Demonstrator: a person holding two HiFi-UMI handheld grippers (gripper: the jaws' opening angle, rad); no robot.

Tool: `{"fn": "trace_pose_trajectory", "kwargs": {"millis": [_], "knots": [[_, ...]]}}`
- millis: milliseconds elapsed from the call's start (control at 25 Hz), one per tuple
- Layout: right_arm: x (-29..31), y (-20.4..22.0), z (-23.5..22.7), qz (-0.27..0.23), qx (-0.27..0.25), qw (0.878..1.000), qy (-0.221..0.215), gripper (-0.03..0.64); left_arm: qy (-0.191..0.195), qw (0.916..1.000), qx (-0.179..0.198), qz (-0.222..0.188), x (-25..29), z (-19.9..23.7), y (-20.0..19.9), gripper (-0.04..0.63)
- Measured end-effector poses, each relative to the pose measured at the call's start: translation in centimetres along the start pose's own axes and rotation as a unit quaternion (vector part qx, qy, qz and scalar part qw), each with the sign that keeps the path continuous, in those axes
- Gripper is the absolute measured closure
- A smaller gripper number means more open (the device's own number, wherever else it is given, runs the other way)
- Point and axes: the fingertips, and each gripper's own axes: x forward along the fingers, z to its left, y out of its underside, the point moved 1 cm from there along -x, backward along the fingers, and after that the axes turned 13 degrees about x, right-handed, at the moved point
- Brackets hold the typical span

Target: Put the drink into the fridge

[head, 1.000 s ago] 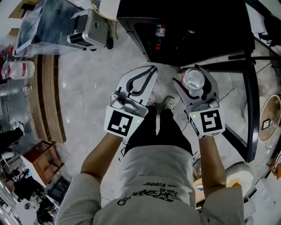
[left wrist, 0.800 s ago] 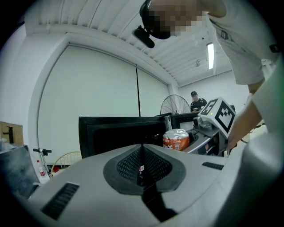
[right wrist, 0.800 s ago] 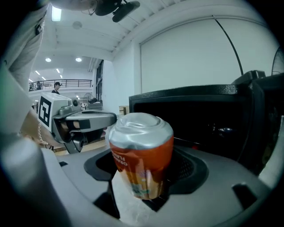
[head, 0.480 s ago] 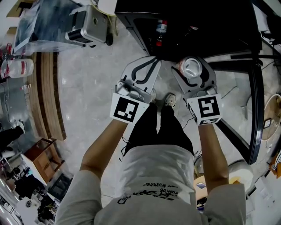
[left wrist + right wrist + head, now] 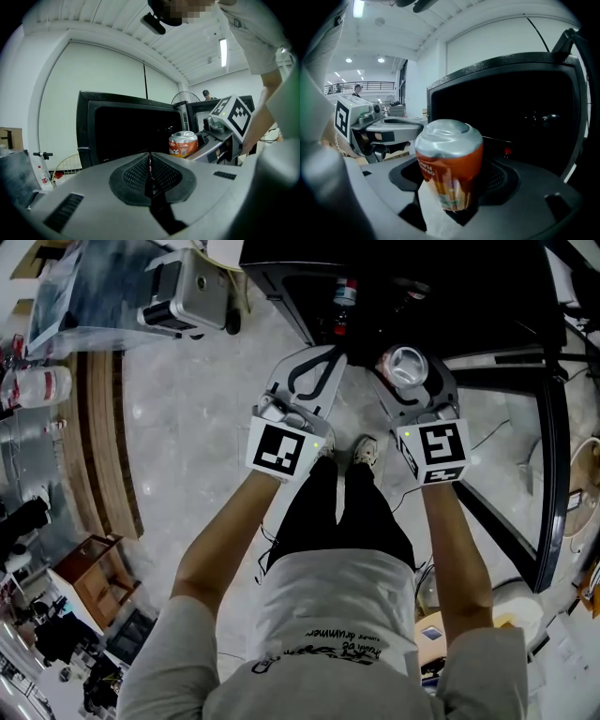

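The drink is an orange can with a dented silver top point(image 5: 406, 364). My right gripper point(image 5: 410, 371) is shut on its sides and holds it upright. The right gripper view shows the can point(image 5: 449, 161) filling the space between the jaws, just in front of the black fridge point(image 5: 511, 117), whose dark inside is open. The fridge point(image 5: 403, 296) lies straight ahead in the head view, with a bottle point(image 5: 344, 292) standing inside. My left gripper point(image 5: 319, 360) is shut on nothing, beside the right one. From the left gripper view point(image 5: 150, 173) the can point(image 5: 183, 143) is at the right.
A silver case point(image 5: 192, 287) and a blue-covered bench stand at the back left. A white jug point(image 5: 42, 385) sits on the wooden strip at the left. The fridge's black door frame point(image 5: 548, 427) runs down the right side. The person's shoes point(image 5: 364, 454) are on the marble floor below the grippers.
Both grippers have moved forward toward the fridge opening, the right one carrying the can with it. The jaws have not changed.
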Motion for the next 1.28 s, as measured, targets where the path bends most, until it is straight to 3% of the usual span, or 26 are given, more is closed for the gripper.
{"fn": "trace_pose_trajectory", "kwargs": {"millis": [880, 1280], "knots": [[7.7, 2.3, -5.3, -0.002, 0.001, 1.000, 0.023, 0.282, 0.016, 0.9995, 0.007, 0.028, 5.4, 0.6, 5.6, 0.572], [11.3, 3.4, -8.1, 0.007, 0.018, 0.999, 0.036, 0.282, 0.001, 0.9985, -0.036, 0.043, 8.5, 1.3, 7.7, 0.574]]}}
